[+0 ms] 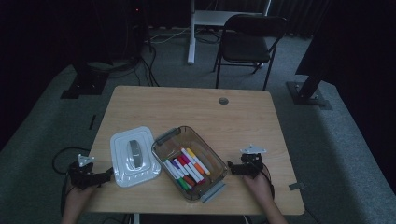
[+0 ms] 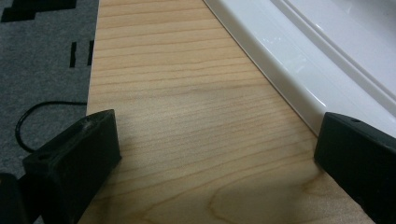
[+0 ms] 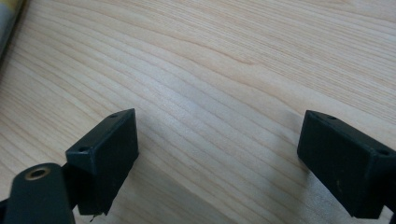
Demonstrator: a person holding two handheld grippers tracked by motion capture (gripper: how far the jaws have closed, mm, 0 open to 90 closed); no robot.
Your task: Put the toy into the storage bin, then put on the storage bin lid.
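The left gripper (image 1: 111, 173) rests at the near-left corner of the surface (image 1: 196, 102) with its jaws spread wide and nothing between them but bare wood. In the left gripper view the white lid (image 2: 299, 60) starts just beyond the right-hand jaw tip, its rounded rim running diagonally away; whether the tip touches the rim I cannot tell. The right gripper (image 1: 229, 168) sits near the right edge, jaws also fully apart and holding nothing; in the right gripper view they frame plain wood grain (image 3: 219, 93).

The relation that matters, as I judge it, is between the lid (image 1: 134, 156) and the container (image 1: 189, 161). The lid lies flat immediately left of the container, their edges touching or nearly so, and the left gripper is by far the nearer to it. The right gripper points left at the container's near-right wall, close beside it. If the lid is to go back on, it has to travel right and settle over the open container, whose long axis runs from far-left to near-right.

The lid is a white rounded rectangle with a raised border and a grey handle (image 1: 134, 153) at its centre. The container is clear and brownish with grey clips (image 1: 213, 192) at both ends, and coloured markers (image 1: 187, 167) lie side by side inside.
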